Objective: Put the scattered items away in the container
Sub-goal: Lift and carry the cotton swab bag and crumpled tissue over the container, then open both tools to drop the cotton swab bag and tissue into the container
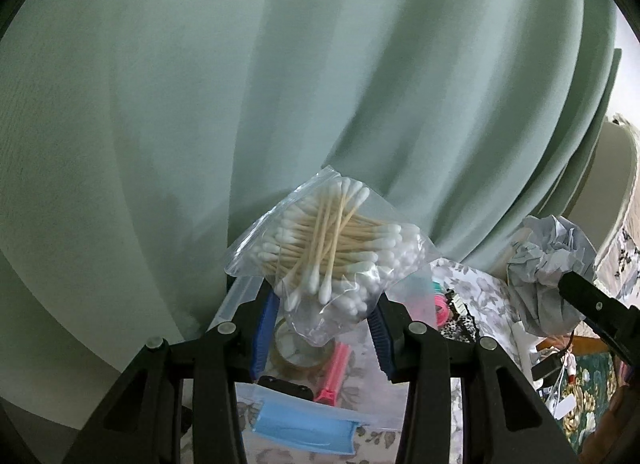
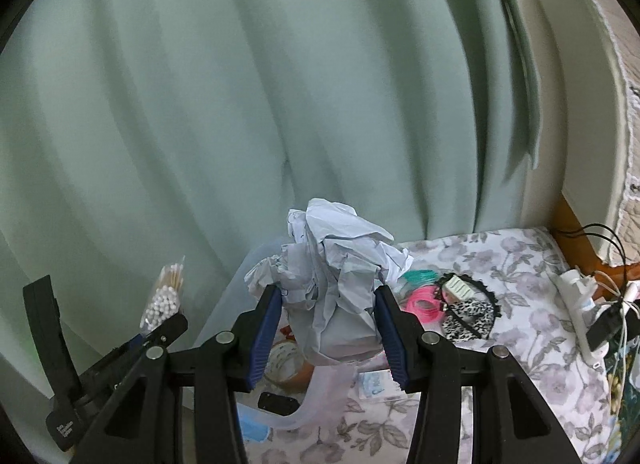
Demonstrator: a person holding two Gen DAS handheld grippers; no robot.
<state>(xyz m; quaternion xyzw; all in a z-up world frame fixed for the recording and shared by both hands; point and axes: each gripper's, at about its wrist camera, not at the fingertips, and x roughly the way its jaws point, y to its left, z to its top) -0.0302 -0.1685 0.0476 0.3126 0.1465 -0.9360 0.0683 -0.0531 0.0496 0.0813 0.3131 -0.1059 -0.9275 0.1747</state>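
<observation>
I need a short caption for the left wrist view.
Left tongs hold a bag of cotton swabs above the clear container.

Soft, dim daylight; strong fisheye bending and dark vignetted corners; slight blur throughout.

A pale green curtain (image 2: 248,104) hangs in broad soft folds across most of both views, from about nine o'clock to two o'clock. At three o'clock in the right wrist view a cream wall (image 2: 576,96) catches daylight, with a strip of brown wood (image 2: 576,224) below it. A grey-flowered white cloth (image 2: 520,264) covers the surface from four to six o'clock.
</observation>
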